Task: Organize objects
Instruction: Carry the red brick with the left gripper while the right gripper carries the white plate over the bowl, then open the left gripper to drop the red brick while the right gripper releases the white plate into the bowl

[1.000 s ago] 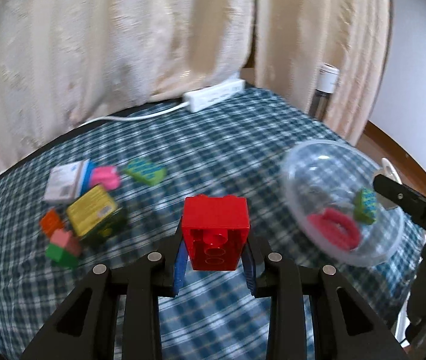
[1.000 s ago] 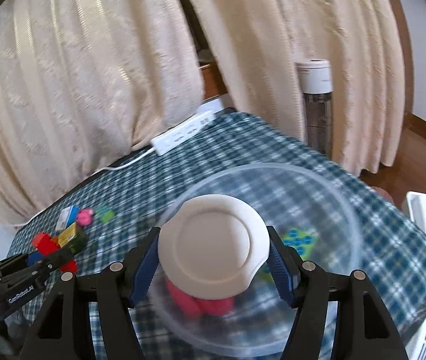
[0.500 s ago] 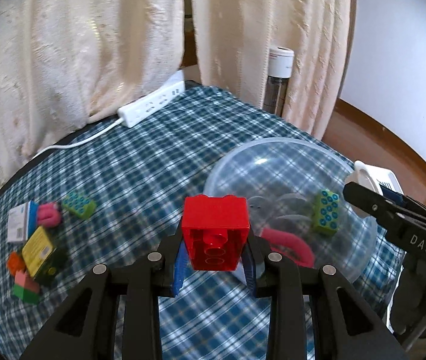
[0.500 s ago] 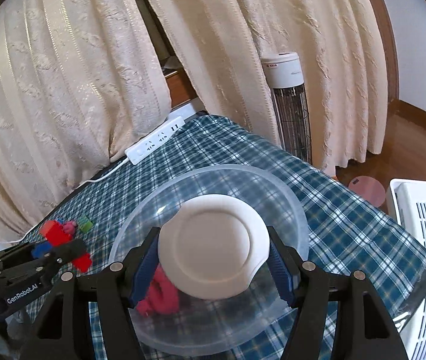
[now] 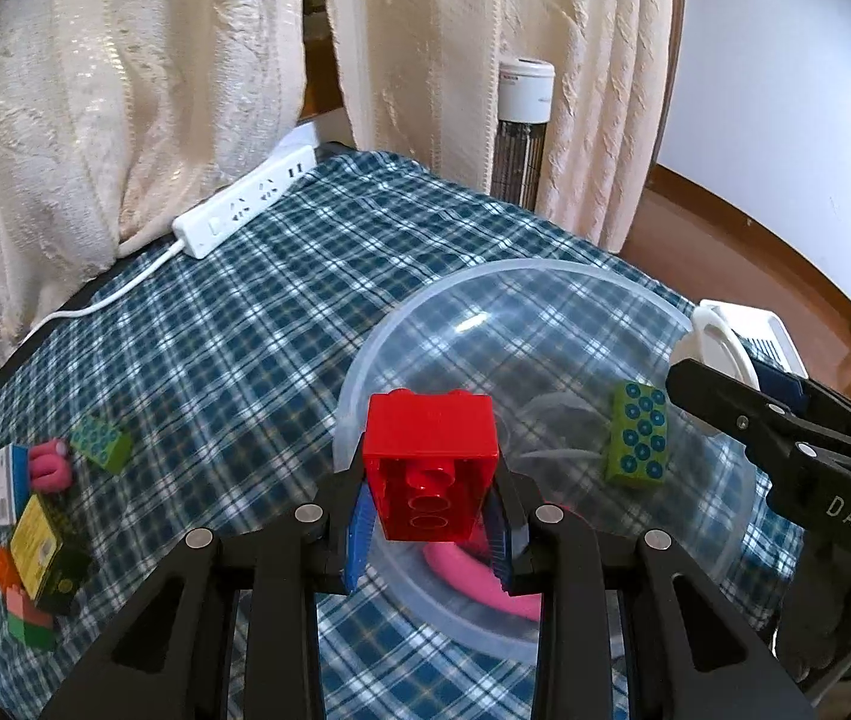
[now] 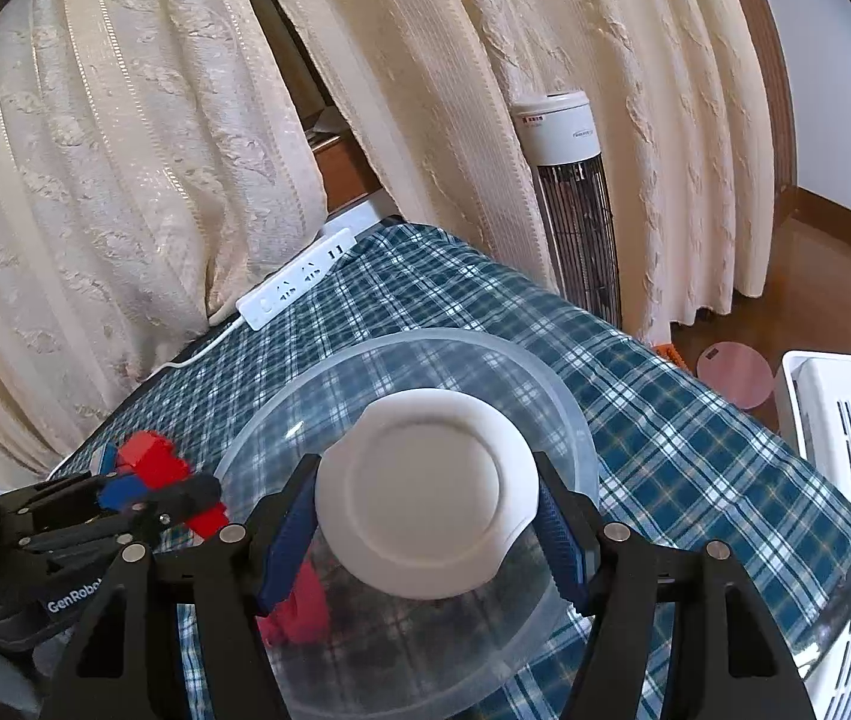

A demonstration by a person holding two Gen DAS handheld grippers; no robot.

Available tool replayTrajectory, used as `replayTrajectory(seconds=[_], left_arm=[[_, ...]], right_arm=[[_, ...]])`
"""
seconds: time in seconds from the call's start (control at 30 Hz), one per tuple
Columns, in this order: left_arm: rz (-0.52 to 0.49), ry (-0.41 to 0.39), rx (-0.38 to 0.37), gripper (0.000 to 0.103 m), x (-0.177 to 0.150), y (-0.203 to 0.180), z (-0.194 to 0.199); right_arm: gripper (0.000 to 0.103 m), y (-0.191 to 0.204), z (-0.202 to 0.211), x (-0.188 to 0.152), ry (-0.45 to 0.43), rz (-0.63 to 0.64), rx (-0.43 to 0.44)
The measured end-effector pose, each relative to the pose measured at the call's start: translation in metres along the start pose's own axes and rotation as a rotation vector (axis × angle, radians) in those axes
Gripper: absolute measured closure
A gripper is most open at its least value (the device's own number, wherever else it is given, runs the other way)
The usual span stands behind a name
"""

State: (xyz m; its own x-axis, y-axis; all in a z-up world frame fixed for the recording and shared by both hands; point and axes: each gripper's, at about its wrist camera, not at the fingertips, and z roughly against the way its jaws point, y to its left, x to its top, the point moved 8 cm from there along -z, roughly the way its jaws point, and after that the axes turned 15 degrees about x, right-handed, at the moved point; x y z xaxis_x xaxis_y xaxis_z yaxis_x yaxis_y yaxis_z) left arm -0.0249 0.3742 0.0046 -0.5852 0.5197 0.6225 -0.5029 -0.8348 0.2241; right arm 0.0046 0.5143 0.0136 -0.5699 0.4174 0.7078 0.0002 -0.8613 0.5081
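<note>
The left gripper (image 5: 432, 519) has swung across from the toy pile and now hangs over the near rim of the clear plastic bowl (image 5: 359, 378), which fills far more of its view than a second ago. Its fingers (image 5: 359, 531) are closed about halfway, clamped on the red building block (image 5: 431, 468), which sits squarely between the blue pads with its hollow underside facing the camera. Under the block, inside the bowl, a pink curved toy (image 5: 473, 585) shows only in part, cut off by the right finger. A green studded block (image 5: 636, 435) lies in the bowl's right half.

Over on the right, the right gripper (image 6: 425, 525) holds a round white dish-like piece (image 6: 425, 486), bottom towards the camera, its fingers (image 6: 284, 531) spread wide and pressing on either edge, above the bowl (image 6: 569, 402). That white piece blocks most of the bowl's inside; a reddish-pink shape (image 6: 299, 603) peeks out lower left, hard to make out.

Back on the checked surface (image 5: 245, 312), the leftover toys sit well apart from the bowl at the left edge: a small green block (image 5: 101, 443), a pink piece (image 5: 50, 467), a yellow-labelled box (image 5: 41, 546). A white power strip (image 5: 245, 207) lies by the curtain.
</note>
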Motion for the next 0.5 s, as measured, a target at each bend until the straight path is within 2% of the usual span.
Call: replayTrajectory(seconds=[0.4, 0.47, 0.5], left_arm=[[-0.024, 0.042, -0.040, 0.070, 0.010, -0.020, -0.023], [-0.024, 0.047, -0.052, 0.068, 0.011, -0.022, -0.026], [-0.020, 0.050, -0.065, 0.064, 0.013, -0.024, -0.028]], right_arm=[[0.033, -0.010, -0.004, 0.006, -0.003, -0.015, -0.008], [0.033, -0.011, -0.005, 0.007, -0.003, -0.017, -0.009], [0.033, -0.011, -0.005, 0.007, -0.003, -0.018, -0.009]])
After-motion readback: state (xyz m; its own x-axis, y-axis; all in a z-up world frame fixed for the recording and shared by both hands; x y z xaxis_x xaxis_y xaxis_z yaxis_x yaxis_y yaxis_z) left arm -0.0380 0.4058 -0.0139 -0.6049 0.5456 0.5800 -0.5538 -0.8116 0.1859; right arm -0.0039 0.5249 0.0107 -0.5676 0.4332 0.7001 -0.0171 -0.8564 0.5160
